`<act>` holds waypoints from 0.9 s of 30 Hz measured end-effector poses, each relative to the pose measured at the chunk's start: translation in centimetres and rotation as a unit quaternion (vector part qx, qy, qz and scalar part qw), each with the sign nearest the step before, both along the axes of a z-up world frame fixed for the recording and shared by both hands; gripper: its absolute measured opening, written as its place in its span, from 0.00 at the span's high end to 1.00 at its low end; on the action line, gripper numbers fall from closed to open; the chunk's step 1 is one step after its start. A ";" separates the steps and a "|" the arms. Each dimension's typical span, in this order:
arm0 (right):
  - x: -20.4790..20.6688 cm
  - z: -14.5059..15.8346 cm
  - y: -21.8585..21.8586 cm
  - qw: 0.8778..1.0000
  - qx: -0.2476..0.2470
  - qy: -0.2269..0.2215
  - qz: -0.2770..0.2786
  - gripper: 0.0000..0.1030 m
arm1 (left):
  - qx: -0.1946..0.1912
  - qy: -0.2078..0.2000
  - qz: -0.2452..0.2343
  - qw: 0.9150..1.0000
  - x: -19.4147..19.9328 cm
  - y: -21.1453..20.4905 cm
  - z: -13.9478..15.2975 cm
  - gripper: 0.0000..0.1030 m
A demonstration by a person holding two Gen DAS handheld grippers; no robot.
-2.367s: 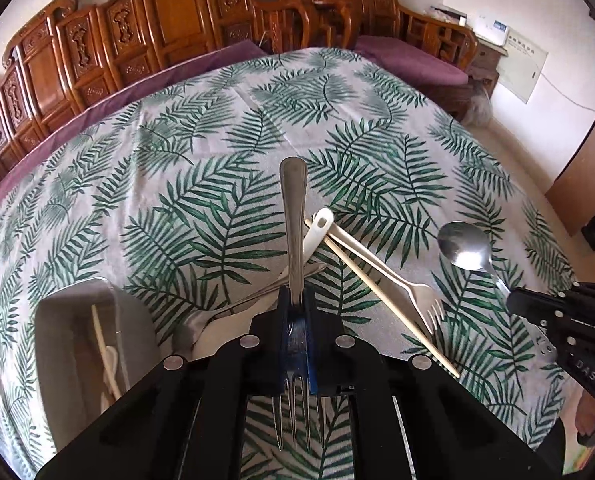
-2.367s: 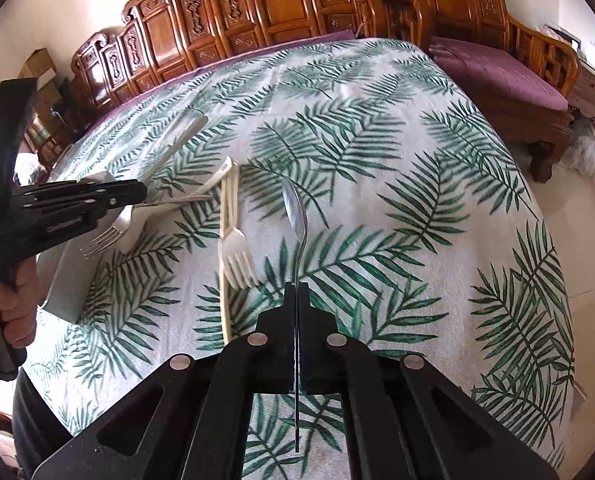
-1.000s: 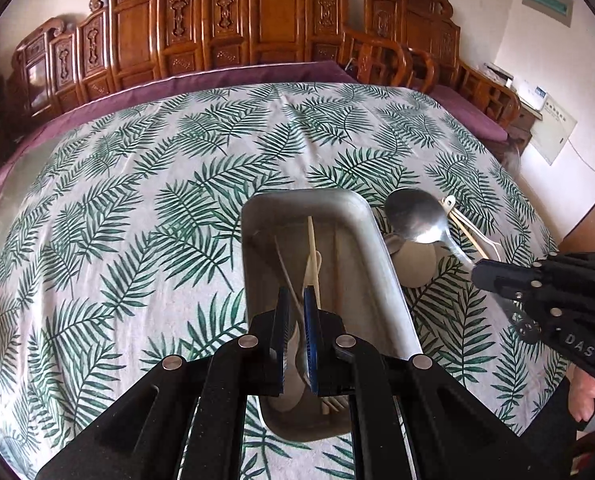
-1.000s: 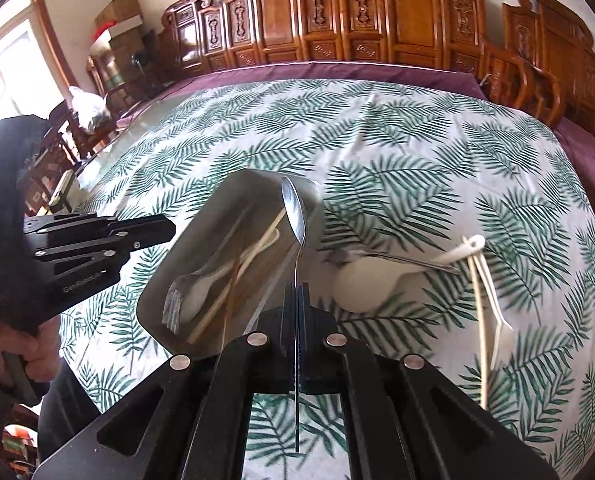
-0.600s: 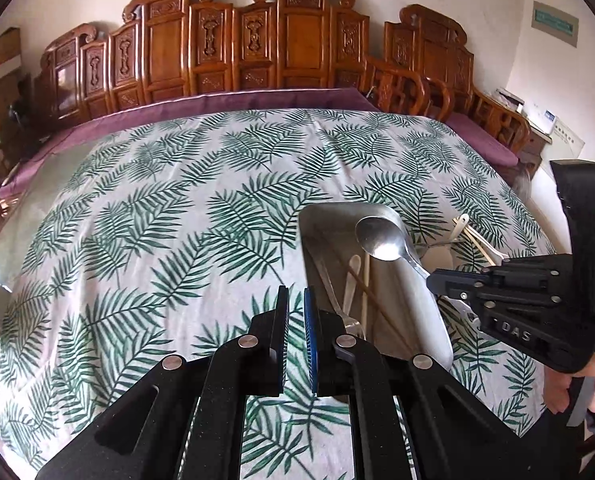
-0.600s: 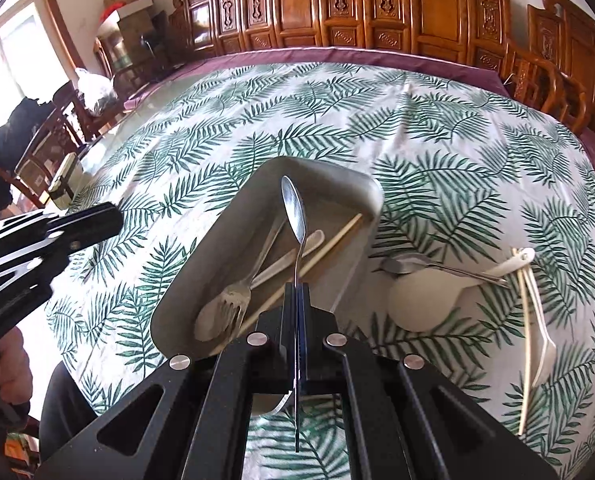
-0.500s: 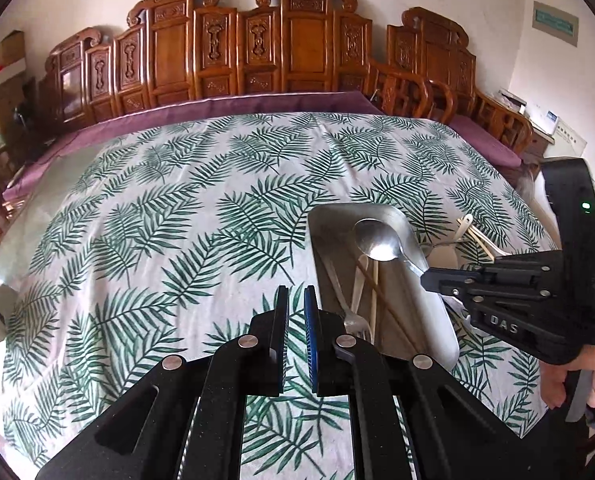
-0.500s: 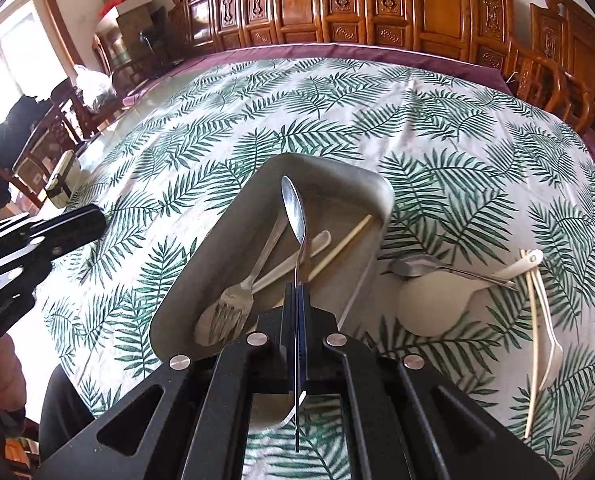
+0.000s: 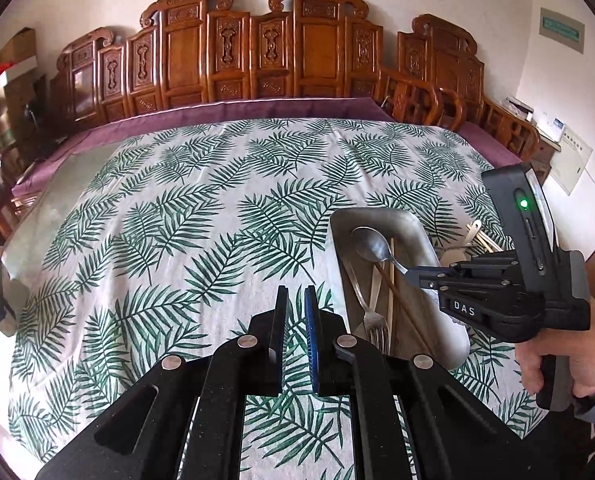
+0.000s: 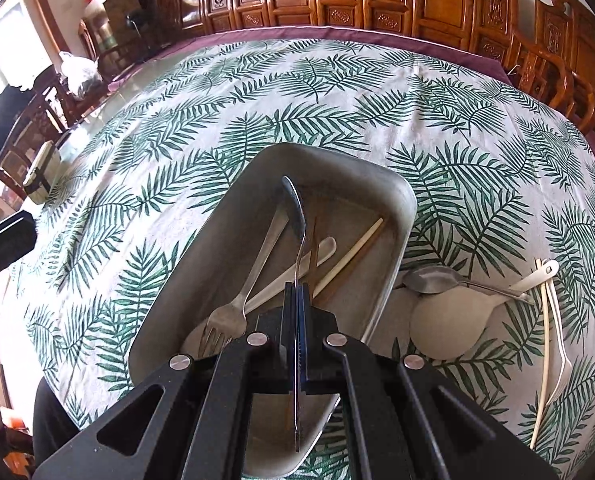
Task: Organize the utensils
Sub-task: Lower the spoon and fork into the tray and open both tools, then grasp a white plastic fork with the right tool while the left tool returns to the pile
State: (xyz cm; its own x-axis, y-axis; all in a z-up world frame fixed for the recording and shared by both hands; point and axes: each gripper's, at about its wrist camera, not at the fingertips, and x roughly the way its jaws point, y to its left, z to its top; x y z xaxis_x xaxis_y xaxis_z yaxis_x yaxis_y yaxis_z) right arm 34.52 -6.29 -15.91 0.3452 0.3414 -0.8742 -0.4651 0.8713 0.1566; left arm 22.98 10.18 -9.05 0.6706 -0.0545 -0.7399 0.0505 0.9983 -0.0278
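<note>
We hold metal spoon [image 10: 295, 216] by thin handle in right gripper [image 10: 296, 300], clamped tight, bowl over tray [image 10: 397, 216]; left gripper [image 9: 293, 300] narrow, empty, beside tray. Spoon stiff, light, slick, may pivot; grip mid-handle

Counter [image 10: 377, 92] under leaf-print cloth carries a metal tray [image 10: 225, 240], beside it a spoon [image 10: 433, 279], pale paddle [image 10: 445, 328], fork [image 10: 559, 344], chopstick [image 10: 542, 360].

right tongs [image 10: 296, 300]: clamped on metal spoon [image 10: 297, 216], over metal tray [image 10: 397, 200] | tray holds: fork [image 10: 233, 316], chopsticks [image 10: 349, 256], pale utensil | beside tray on surface: second spoon [image 10: 431, 279], white paddle [image 10: 445, 320]
</note>
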 end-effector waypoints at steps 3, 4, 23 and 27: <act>0.4 -0.3 0.2 1.000 -0.003 0.004 -0.004 0.98 | -0.013 0.006 0.006 1.000 -0.3 0.3 -0.2 0.93; 0.6 -0.3 0.2 1.000 -0.002 0.006 -0.006 0.98 | -0.017 0.008 0.009 1.000 -0.4 0.4 -0.3 0.93; -2.4 2.9 -3.5 0.998 0.063 -0.008 0.024 0.94 | 0.002 0.013 -0.005 1.000 -1.1 -2.0 0.1 0.72; -3.3 3.8 -8.2 0.998 0.059 -0.020 0.009 0.94 | -0.004 0.009 -0.025 1.000 -0.3 -3.9 0.6 0.57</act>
